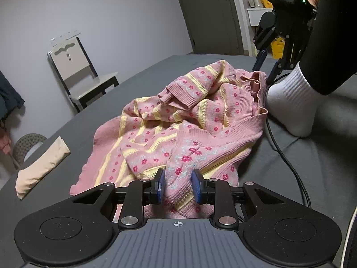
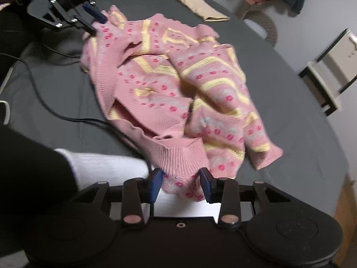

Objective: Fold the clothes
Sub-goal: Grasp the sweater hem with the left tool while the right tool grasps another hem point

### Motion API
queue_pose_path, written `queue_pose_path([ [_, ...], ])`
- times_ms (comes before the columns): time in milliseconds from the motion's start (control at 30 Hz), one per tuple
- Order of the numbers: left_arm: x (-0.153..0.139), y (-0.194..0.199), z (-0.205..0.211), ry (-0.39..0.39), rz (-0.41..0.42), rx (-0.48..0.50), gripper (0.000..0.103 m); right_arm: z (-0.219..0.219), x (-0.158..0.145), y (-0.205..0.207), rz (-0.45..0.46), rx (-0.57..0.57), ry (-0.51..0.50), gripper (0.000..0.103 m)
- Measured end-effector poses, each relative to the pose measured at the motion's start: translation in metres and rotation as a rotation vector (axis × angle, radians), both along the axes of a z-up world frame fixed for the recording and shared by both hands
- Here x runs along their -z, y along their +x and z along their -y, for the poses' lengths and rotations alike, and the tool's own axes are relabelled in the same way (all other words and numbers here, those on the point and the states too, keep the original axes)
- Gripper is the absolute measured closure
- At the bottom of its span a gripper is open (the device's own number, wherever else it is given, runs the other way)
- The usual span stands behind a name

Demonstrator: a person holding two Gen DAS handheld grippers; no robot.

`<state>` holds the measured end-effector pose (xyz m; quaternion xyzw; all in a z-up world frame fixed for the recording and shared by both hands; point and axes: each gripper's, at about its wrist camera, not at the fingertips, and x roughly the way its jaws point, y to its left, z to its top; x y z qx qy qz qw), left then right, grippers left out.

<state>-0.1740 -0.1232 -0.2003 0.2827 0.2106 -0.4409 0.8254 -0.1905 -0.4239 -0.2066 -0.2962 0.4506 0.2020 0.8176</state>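
While both grippers close in on opposite ends of a crumpled knit, the left gripper (image 1: 178,184) has its blue pads (image 1: 161,184) set narrowly on either side of a fold of the pink sweater (image 1: 178,120), the fabric filling the gap between them; whether the pads actually pinch it cannot be told. At the far end of the heap, the right gripper (image 2: 181,184) has its pads a little wider apart around a ribbed pink cuff (image 2: 180,156), which bulges between them; a firm grip cannot be confirmed there either, and the right wrist view is blurred.

Seen from the left wrist camera, the right gripper (image 1: 265,67) points down at the sweater's far right edge; from the right wrist camera, the left gripper (image 2: 96,22) touches the sweater's far left corner.

Pink with yellow stripes and rows of small red flowers on pale blue bands, the sweater lies bunched and unfolded in the middle of a dark grey cloth-covered surface (image 1: 323,156). A person's white sock (image 1: 290,102) and black trouser leg (image 1: 330,44) rest just beside its right side, with a black cable (image 1: 287,156) running past. A folded beige cloth (image 1: 40,165) lies well apart to the left, and a chair (image 1: 78,73) stands beyond the surface's far left edge.
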Motion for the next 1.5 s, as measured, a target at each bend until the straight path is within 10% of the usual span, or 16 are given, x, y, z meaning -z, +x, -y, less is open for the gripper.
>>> queue_pose_path([
  [267, -0.003, 0.002, 0.000, -0.027, 0.006, -0.036, 0.076, 0.000, 0.000, 0.009, 0.151, 0.078, -0.025, 0.054],
  [400, -0.009, 0.001, -0.004, -0.038, 0.000, -0.031, 0.076, 0.012, -0.014, 0.006, 0.078, 0.078, 0.094, 0.055],
  [700, -0.018, -0.002, -0.006, -0.050, -0.004, 0.032, 0.076, 0.016, -0.008, -0.003, -0.026, 0.021, 0.013, 0.068],
  [1500, 0.001, 0.017, 0.037, 0.215, 0.079, 0.238, 0.077, 0.000, -0.002, 0.028, -0.143, -0.131, -0.091, 0.075],
])
